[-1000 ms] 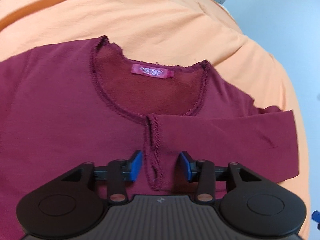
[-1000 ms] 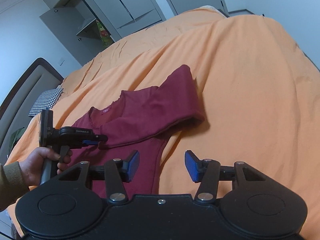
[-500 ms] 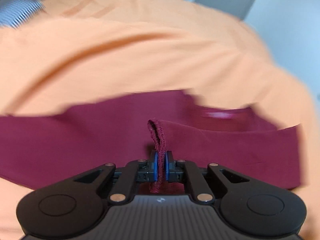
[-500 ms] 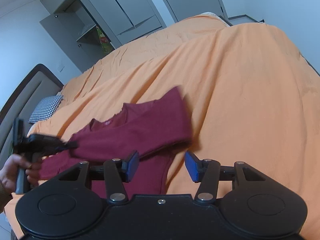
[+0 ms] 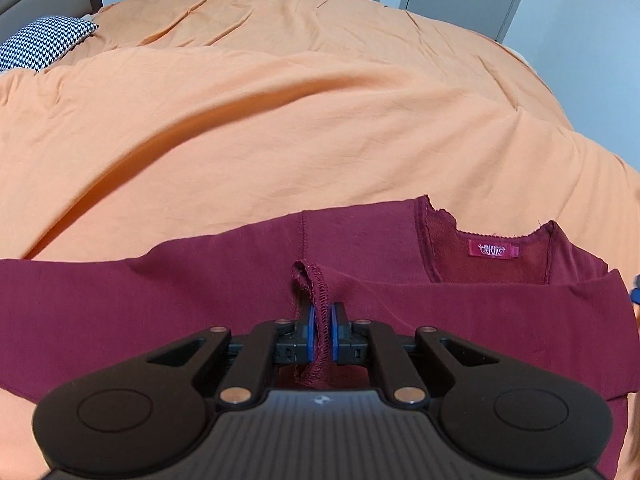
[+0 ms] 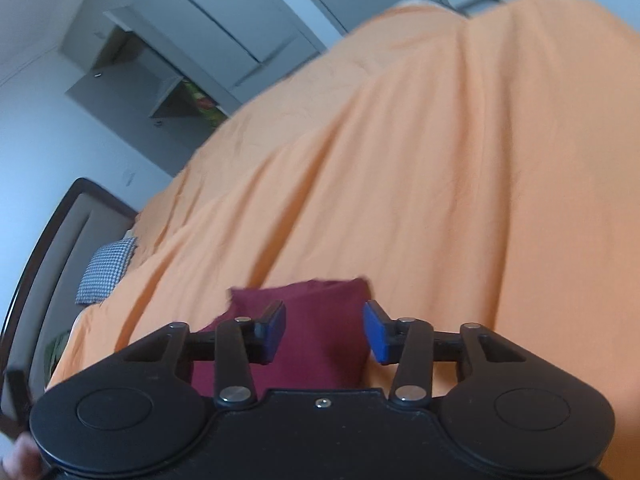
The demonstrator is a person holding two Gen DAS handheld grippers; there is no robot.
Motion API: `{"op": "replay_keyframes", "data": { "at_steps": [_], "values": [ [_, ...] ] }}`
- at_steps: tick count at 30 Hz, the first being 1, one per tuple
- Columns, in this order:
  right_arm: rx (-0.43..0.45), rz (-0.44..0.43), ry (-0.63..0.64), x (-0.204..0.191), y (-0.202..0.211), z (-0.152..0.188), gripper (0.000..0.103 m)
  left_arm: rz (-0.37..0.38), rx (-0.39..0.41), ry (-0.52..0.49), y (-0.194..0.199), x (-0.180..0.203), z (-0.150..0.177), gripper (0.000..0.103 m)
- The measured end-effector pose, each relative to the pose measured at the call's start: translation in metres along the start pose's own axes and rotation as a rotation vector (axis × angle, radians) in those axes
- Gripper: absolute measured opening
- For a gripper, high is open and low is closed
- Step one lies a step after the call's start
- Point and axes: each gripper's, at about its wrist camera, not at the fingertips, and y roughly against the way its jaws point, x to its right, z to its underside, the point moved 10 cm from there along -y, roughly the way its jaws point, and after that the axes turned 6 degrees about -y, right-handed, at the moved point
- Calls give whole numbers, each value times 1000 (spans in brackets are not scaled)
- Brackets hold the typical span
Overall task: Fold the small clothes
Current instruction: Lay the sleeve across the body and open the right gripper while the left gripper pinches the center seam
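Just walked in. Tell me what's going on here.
A person with a handheld gripper in each hand is folding a small maroon top on a bed with an orange cover. The left gripper has its jaws shut on the stitched sleeve cuff, drawn across the top's front. The right gripper hovers open over another part of the garment, gripping nothing.

Bare orange bedspread (image 5: 320, 120) beyond the shirt (image 5: 160, 300); checkered pillow (image 5: 36, 42) far left.
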Motion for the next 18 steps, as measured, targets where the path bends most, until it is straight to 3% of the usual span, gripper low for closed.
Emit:
{"op": "replay_keyframes", "data": {
  "at_steps": [7,9,11,15,18],
  "values": [
    [-107,-26,-54,19,-52,-2,39,14,-15,-23,-5,-2,3,8],
    [-125,-49,-59,18,-58,0,4,15,-12,-22,-3,-1,3,8],
    [-92,-37,-46,16,-55,-5,4,23,1,-27,0,3,0,8],
    [74,17,-100,21,-29,-42,0,-16,-23,-25,-19,8,2,8],
    [45,140,-86,32,-41,-42,8,-33,-32,-14,-25,7,3,8]
  ]
}}
